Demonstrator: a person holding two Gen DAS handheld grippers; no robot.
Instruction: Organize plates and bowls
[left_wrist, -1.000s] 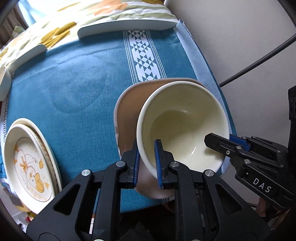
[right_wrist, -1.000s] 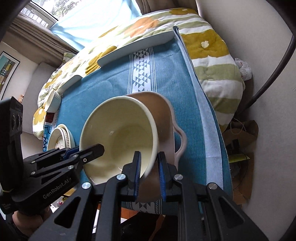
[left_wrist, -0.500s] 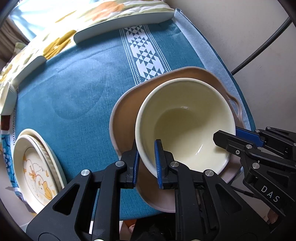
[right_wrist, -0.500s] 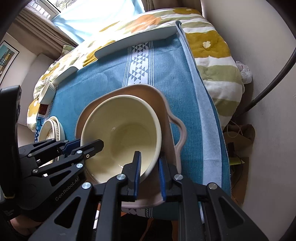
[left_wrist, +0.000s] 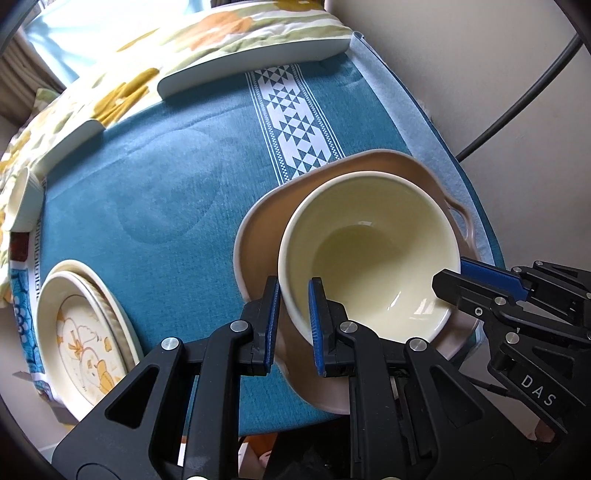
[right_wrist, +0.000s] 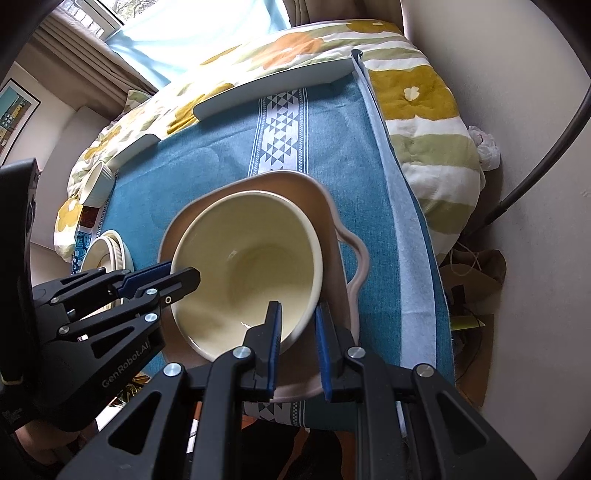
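Note:
A cream bowl (left_wrist: 369, 254) sits inside a pink handled dish (left_wrist: 258, 243) on the blue tablecloth near the table's right front edge. My left gripper (left_wrist: 293, 317) straddles the bowl's near-left rim, with its jaws slightly apart from the wall. My right gripper (right_wrist: 297, 332) straddles the bowl's (right_wrist: 251, 266) near-right rim, also loosened, above the pink dish (right_wrist: 332, 229). Each gripper shows in the other's view, at the bowl's opposite rim.
Stacked cream plates with a duck picture (left_wrist: 81, 332) lie at the table's left front. A small white ramekin (left_wrist: 22, 203) stands at the far left. White trays (left_wrist: 255, 62) line the far edge. The table edge runs close on the right, with wall and floor beyond.
The bowl has come down from a tilted, lifted pose into the pink dish. Both grippers' jaws have widened a little around its rim.

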